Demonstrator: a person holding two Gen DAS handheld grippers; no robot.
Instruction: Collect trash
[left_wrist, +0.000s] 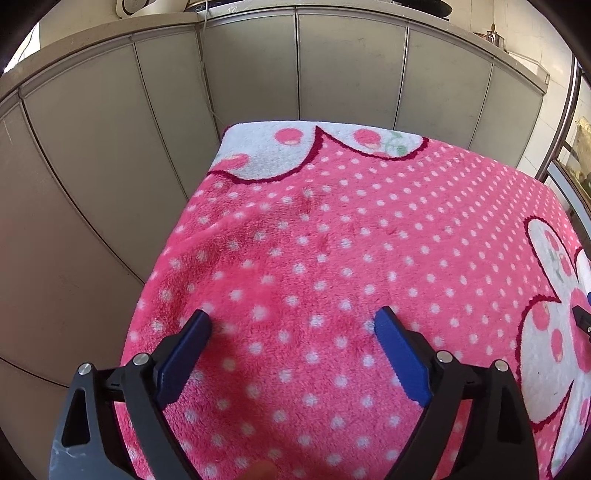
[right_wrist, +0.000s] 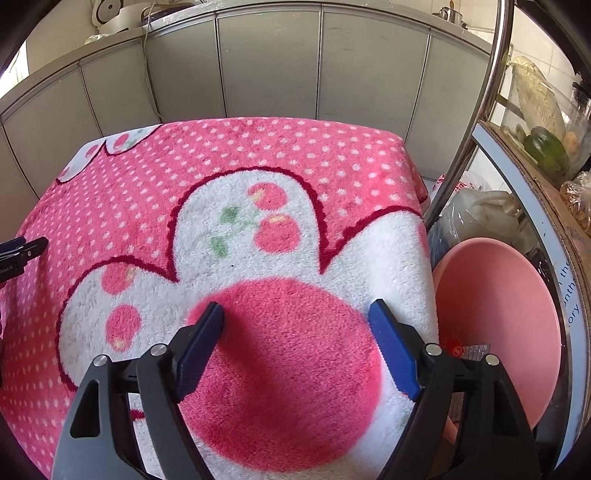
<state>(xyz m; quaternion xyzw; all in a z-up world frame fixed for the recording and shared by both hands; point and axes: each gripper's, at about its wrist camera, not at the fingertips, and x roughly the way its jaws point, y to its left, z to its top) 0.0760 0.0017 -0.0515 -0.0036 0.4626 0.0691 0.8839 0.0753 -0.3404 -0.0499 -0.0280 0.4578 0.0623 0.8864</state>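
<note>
No trash shows on the pink polka-dot fleece blanket (left_wrist: 332, 258) that covers the table; it also fills the right wrist view (right_wrist: 236, 177). My left gripper (left_wrist: 293, 323) is open and empty, held low over the blanket's left part. My right gripper (right_wrist: 297, 314) is open and empty over the blanket's big pink circle near the right edge. The left gripper's tip shows at the far left of the right wrist view (right_wrist: 26, 249). The right gripper's tip shows at the right edge of the left wrist view (left_wrist: 583, 318).
A pink plastic basin (right_wrist: 498, 332) sits low to the right of the table, with a small red-marked packet (right_wrist: 458, 349) by its near rim. A metal rack pole (right_wrist: 469, 122) and shelf with vegetables (right_wrist: 546, 147) stand right. Grey cabinet doors (left_wrist: 110, 147) stand behind.
</note>
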